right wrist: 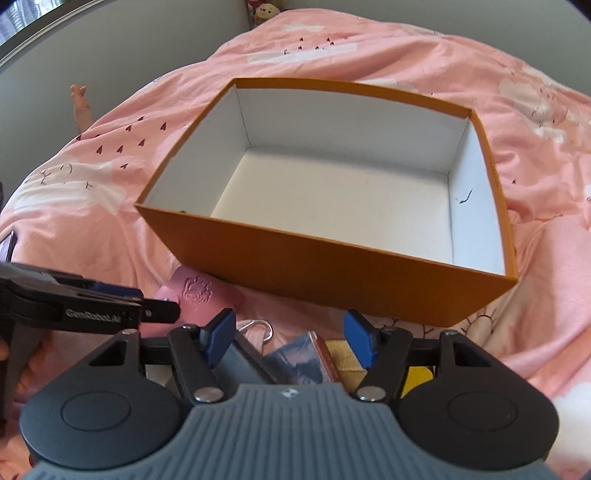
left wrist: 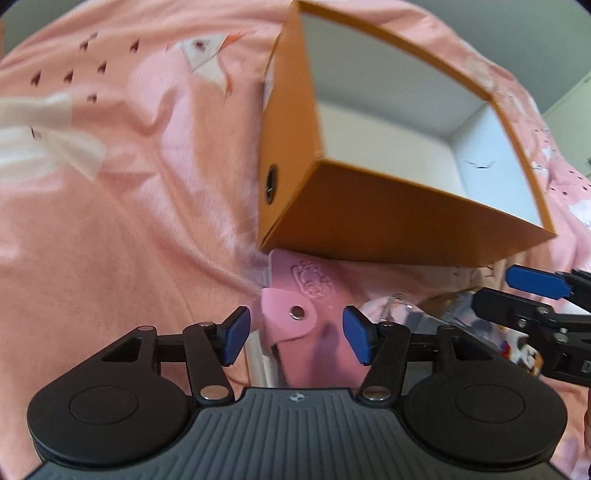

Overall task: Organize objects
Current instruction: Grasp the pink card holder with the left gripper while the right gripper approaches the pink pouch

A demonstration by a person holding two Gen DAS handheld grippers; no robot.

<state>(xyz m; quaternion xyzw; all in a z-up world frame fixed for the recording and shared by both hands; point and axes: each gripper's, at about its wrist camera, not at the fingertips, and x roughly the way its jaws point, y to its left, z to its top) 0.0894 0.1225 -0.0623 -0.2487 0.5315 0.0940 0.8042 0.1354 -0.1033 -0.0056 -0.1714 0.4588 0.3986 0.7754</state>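
Note:
An orange box (left wrist: 388, 225) with a white, empty inside sits on the pink bedspread; it also shows in the right wrist view (right wrist: 332, 277). A pink snap-button wallet (left wrist: 310, 314) lies in front of the box, between the open fingers of my left gripper (left wrist: 297, 338), not gripped; its embossed corner shows in the right wrist view (right wrist: 201, 295). My right gripper (right wrist: 290, 341) is open over a pile of small items: a metal clip (right wrist: 256, 326), a dark packet (right wrist: 299, 360) and a yellow item (right wrist: 417, 380). The right gripper also shows in the left wrist view (left wrist: 532, 295).
Pink patterned bedspread (left wrist: 129, 221) covers everything, wrinkled. A blurred white plastic item (left wrist: 44, 136) lies at far left. A colourful packet (left wrist: 517, 347) lies under the right gripper. Grey wall and plush toys (right wrist: 264, 11) stand beyond the bed.

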